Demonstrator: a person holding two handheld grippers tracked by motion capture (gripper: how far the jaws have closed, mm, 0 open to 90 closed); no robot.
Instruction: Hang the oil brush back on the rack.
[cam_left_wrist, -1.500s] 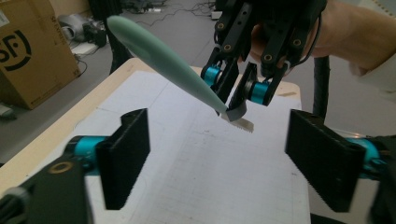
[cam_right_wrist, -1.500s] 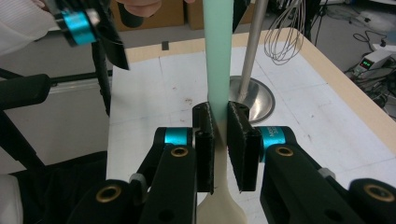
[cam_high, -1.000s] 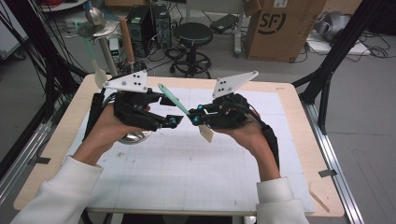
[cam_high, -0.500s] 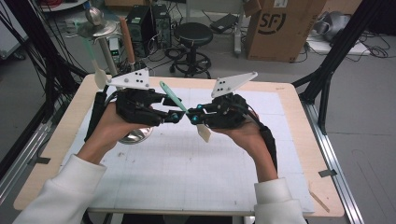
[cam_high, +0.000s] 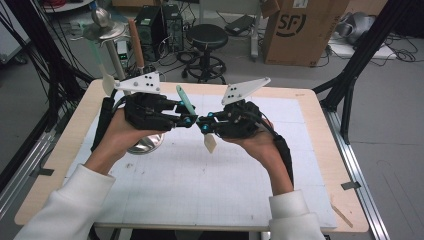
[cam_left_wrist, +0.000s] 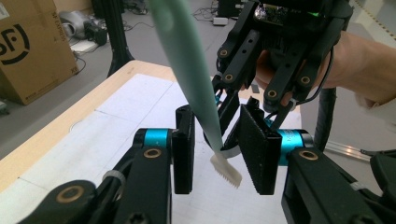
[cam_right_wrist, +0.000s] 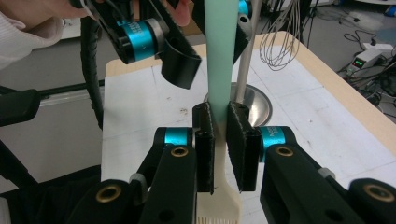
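**Brush clamped by the right gripper, left gripper closing around the handle**

"SF" is read on the cardboard box (cam_high: 300, 31) behind the worktop (cam_high: 310, 107) in the high view; part of the same logo is seen on the box (cam_left_wrist: 25, 46) in the left gripper view.

In the high view, the brush (cam_high: 192, 111) is seen held above the white mat between the two grippers, its green handle slanting up and its pale head hanging below. The comb-like bristles are made out in the gripper views. A whisk (cam_right_wrist: 280, 28) and a round steel base (cam_right_wrist: 254, 103) are shown in the right gripper view.

The right gripper (cam_right_wrist: 220, 149) is closed on the brush (cam_right_wrist: 219, 84) just above its head. The jaws of the left gripper (cam_left_wrist: 219, 149) have just been closing; the handle (cam_left_wrist: 196, 79) passes between them, and gaps are seen at both pads.
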